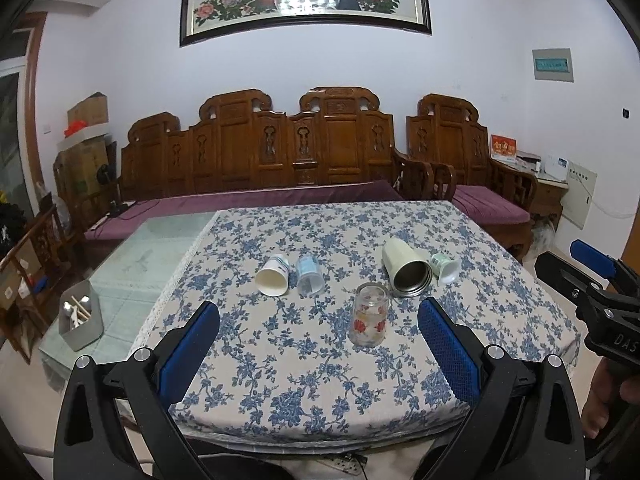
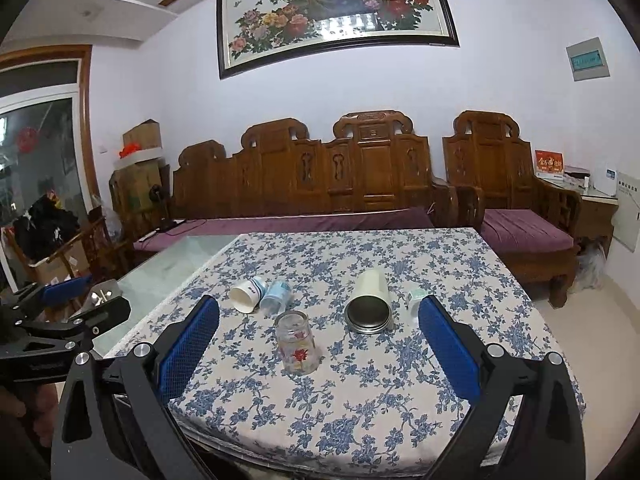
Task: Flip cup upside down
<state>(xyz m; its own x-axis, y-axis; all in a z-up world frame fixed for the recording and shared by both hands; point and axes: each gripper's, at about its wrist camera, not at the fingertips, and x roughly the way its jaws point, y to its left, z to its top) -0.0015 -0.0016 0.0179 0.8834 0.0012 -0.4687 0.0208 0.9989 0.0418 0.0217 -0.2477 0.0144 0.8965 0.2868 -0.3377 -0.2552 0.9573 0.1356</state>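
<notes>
A clear glass cup with red flowers (image 1: 369,315) stands upside down on the blue-flowered tablecloth (image 1: 320,380); it also shows in the right wrist view (image 2: 298,343). My left gripper (image 1: 319,326) is open and empty, held back near the table's front edge. My right gripper (image 2: 319,324) is open and empty, also short of the cups. A cream steel-lined tumbler (image 1: 405,267) (image 2: 370,303), a white paper cup (image 1: 274,274) (image 2: 247,294), a clear blue-print cup (image 1: 309,274) (image 2: 276,298) and a small green-print cup (image 1: 445,267) (image 2: 415,298) lie on their sides.
A metal box of utensils (image 1: 80,316) stands on the glass tabletop at the left. A carved wooden sofa with purple cushions (image 1: 260,160) is behind the table. The right gripper shows at the right edge of the left wrist view (image 1: 600,280).
</notes>
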